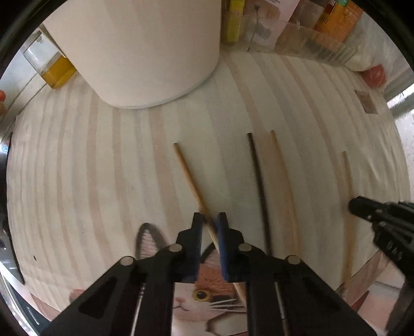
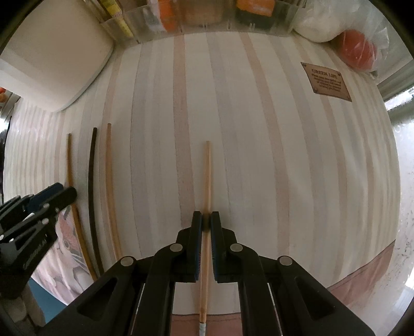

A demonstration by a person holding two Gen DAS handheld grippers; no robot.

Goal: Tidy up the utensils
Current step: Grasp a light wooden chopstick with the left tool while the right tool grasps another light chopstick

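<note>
Several chopsticks lie on a pale striped wooden board point(image 1: 103, 160). My left gripper point(image 1: 210, 222) is shut on a light brown chopstick point(image 1: 190, 178) that slants up to the left. A black chopstick point(image 1: 258, 181) and a pale chopstick point(image 1: 284, 186) lie side by side to its right. In the right wrist view my right gripper point(image 2: 206, 219) is shut on a tan chopstick point(image 2: 207, 175) that points straight ahead. The brown chopstick point(image 2: 69, 165), black chopstick point(image 2: 91, 175) and pale chopstick point(image 2: 110, 175) lie at its left, next to the left gripper point(image 2: 62, 192).
A big white container point(image 1: 134, 46) stands at the board's far left. Clear bins with packets point(image 2: 212, 18) line the back edge. A red object in a plastic bag point(image 2: 357, 49) sits at the back right. A small plaque point(image 2: 326, 81) is on the board. A cat-print mat point(image 1: 207, 297) lies under the near edge.
</note>
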